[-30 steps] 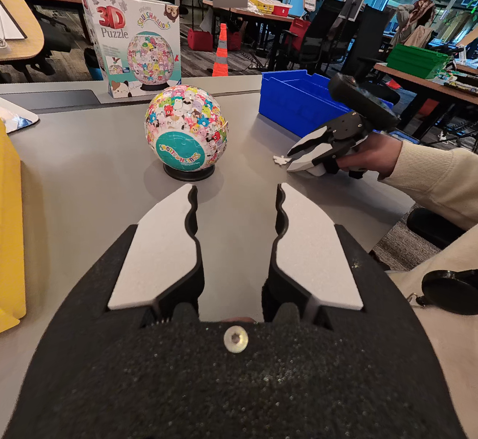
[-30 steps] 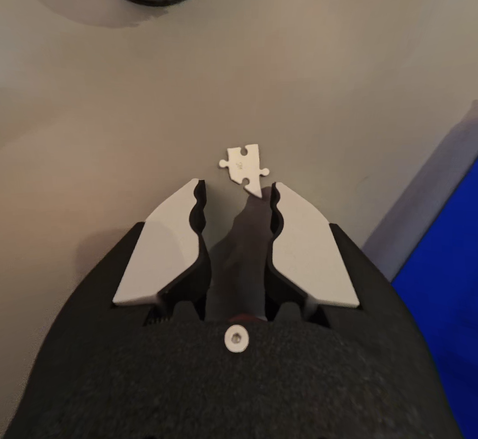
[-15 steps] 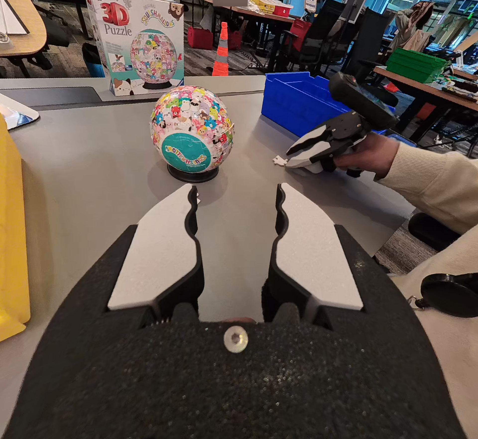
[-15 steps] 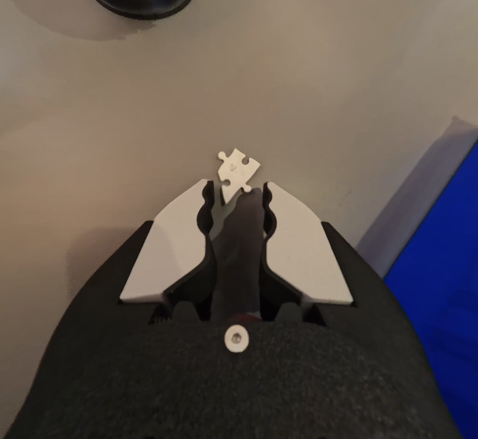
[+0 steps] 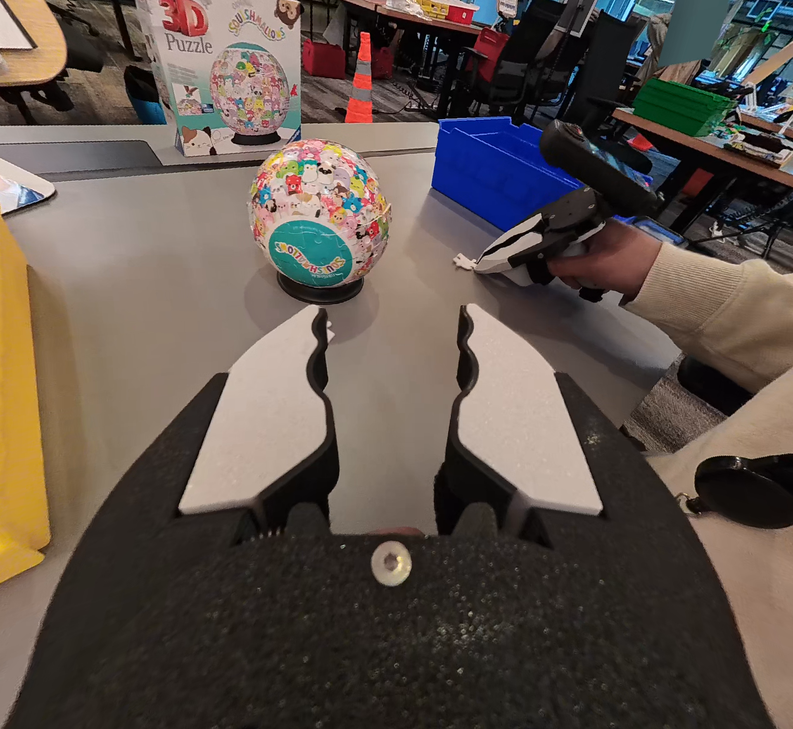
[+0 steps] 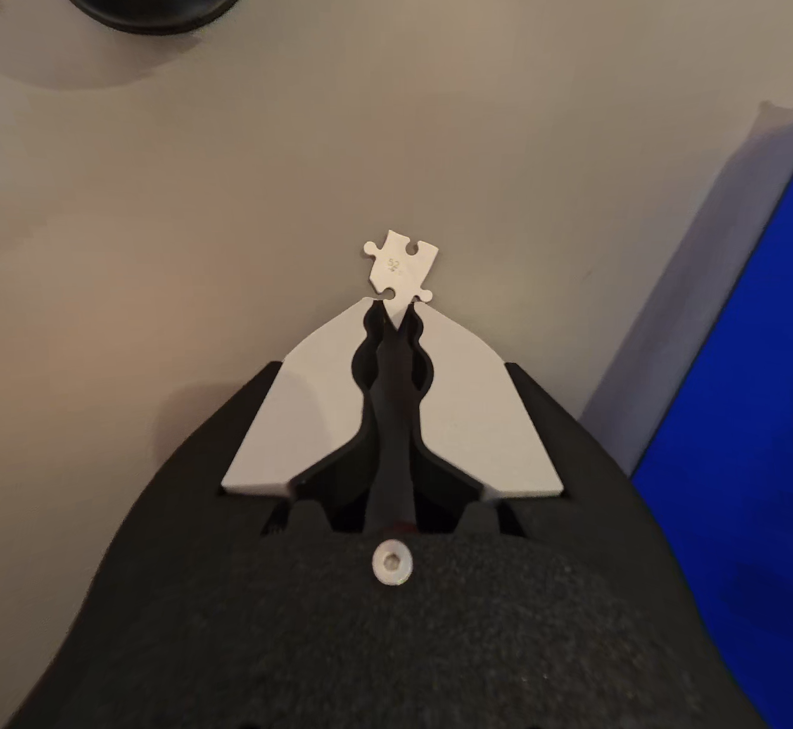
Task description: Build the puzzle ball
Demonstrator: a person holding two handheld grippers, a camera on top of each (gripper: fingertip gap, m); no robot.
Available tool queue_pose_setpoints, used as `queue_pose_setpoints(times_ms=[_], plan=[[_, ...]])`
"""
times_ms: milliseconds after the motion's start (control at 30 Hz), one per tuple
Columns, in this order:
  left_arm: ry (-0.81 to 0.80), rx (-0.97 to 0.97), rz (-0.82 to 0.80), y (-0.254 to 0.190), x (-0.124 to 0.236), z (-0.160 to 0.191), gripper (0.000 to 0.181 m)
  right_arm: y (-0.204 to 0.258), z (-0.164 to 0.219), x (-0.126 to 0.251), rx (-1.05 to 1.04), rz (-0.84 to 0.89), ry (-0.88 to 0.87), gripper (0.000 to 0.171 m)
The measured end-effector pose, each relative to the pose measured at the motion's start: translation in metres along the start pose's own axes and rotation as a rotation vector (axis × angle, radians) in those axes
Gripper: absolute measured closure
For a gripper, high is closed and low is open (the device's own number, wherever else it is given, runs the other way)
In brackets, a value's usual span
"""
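The right gripper [image 6: 397,305] pinches a white puzzle piece [image 6: 401,268] by its near corner, low on the grey table [image 6: 472,129]. The left gripper [image 5: 390,313] hangs wide apart — the puzzle ball [image 5: 319,212] stands on its black stand [image 5: 319,292] just beyond.

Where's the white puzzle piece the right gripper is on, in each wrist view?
Left wrist view: puzzle piece right of centre, on the table at the tip of the right gripper.
Right wrist view: centre frame, its near corner pinched between the fingertips.
Shared landmark: the black stand under the puzzle ball, at and top left at.
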State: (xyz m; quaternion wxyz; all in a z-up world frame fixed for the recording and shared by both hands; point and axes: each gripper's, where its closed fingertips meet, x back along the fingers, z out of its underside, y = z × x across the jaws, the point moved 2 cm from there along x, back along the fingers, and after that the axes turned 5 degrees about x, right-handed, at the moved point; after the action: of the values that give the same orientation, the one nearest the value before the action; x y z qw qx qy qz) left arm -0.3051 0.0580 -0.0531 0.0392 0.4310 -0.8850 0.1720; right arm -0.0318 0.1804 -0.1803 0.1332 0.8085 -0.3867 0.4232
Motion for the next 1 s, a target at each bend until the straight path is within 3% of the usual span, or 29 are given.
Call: queue_pose_setpoints(times_ms=[233, 400, 500, 633, 767, 1000], plan=[[-0.020, 0.027, -0.004, 0.006, 0.001, 0.001, 0.123, 0.009, -0.037, 0.025, 0.270, -0.088, 0.004, 0.162], [-0.009, 0.010, -0.008, 0.007, 0.001, 0.003, 0.123, -0.002, -0.084, 0.046, 0.868, -0.177, 0.026, 0.161], [-0.003, 0.016, -0.030, 0.008, 0.004, 0.004, 0.123, -0.010, -0.106, 0.029, 1.094, -0.316, 0.004, 0.162], [-0.007, 0.031, -0.083, 0.004, 0.008, -0.001, 0.123, -0.001, -0.129, -0.010, 1.230, -0.599, -0.014, 0.161], [-0.030, 0.016, -0.177, -0.004, 0.016, -0.010, 0.124, 0.003, -0.150, -0.046, 1.365, -0.643, -0.025, 0.161], [-0.038, -0.003, -0.289, -0.022, 0.029, -0.011, 0.125, 0.023, -0.145, -0.061, 1.443, -0.708, 0.015, 0.161]])
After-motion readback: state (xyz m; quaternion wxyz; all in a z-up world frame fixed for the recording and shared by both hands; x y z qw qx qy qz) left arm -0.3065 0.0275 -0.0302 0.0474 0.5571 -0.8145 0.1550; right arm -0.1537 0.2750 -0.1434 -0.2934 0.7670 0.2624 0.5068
